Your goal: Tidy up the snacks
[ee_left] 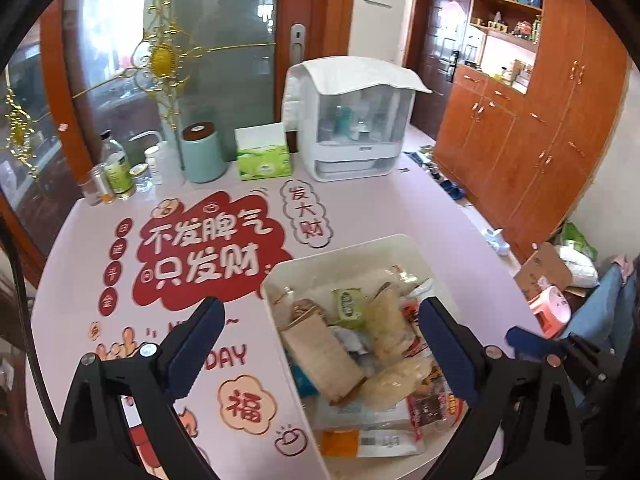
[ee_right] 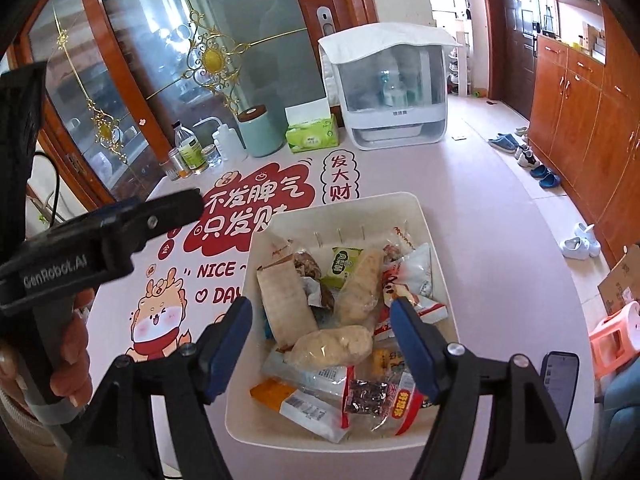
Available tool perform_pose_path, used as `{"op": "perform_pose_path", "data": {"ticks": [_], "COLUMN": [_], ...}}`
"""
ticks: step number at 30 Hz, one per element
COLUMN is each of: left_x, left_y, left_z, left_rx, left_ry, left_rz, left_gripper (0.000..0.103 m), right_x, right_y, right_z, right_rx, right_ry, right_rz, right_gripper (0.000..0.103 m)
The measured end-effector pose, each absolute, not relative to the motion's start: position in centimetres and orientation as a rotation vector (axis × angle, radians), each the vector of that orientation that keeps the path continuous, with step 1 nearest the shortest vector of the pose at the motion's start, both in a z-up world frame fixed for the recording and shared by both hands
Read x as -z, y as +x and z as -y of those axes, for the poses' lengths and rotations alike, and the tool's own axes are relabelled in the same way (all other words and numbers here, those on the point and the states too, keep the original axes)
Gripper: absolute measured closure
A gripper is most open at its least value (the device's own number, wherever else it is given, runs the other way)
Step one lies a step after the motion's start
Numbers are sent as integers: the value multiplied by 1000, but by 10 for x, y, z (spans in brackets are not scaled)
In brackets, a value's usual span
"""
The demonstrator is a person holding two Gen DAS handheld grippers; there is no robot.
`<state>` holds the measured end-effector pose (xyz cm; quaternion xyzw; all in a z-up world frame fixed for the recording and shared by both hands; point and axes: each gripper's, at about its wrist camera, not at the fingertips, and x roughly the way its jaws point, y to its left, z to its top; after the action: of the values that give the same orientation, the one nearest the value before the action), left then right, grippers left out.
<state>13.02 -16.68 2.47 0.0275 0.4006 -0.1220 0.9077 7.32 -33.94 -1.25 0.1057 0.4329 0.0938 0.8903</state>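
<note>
Pink tabletop with red cartoon lettering fills the room's middle, glass-fronted cabinet doors behind it. At the table's far edge, from 10 to 12 o'clock, stand small bottles, a mint canister, a green tissue box and a white countertop appliance. Nearer sits a cream bin heaped with snack packets (mostly pale wrappers, one green). The right gripper hovers over the bin, jaws spread wide, holding nothing. The left gripper hangs over the bin's left rim, equally wide open and empty.
</note>
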Motion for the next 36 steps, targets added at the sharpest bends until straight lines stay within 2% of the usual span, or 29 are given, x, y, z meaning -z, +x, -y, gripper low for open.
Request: {"op": "perform_pose_path", "data": {"ticks": [36], "left_x": [4], "left_y": [24], "left_z": [53], "left_rx": [-67], "left_ry": [19], "left_rz": [-963], "left_gripper": [6], "right_x": [10], "right_y": [34], "right_z": [274], "right_rx": [-252], "right_ry": [171], "right_rz": [-897], "right_gripper": [30]}}
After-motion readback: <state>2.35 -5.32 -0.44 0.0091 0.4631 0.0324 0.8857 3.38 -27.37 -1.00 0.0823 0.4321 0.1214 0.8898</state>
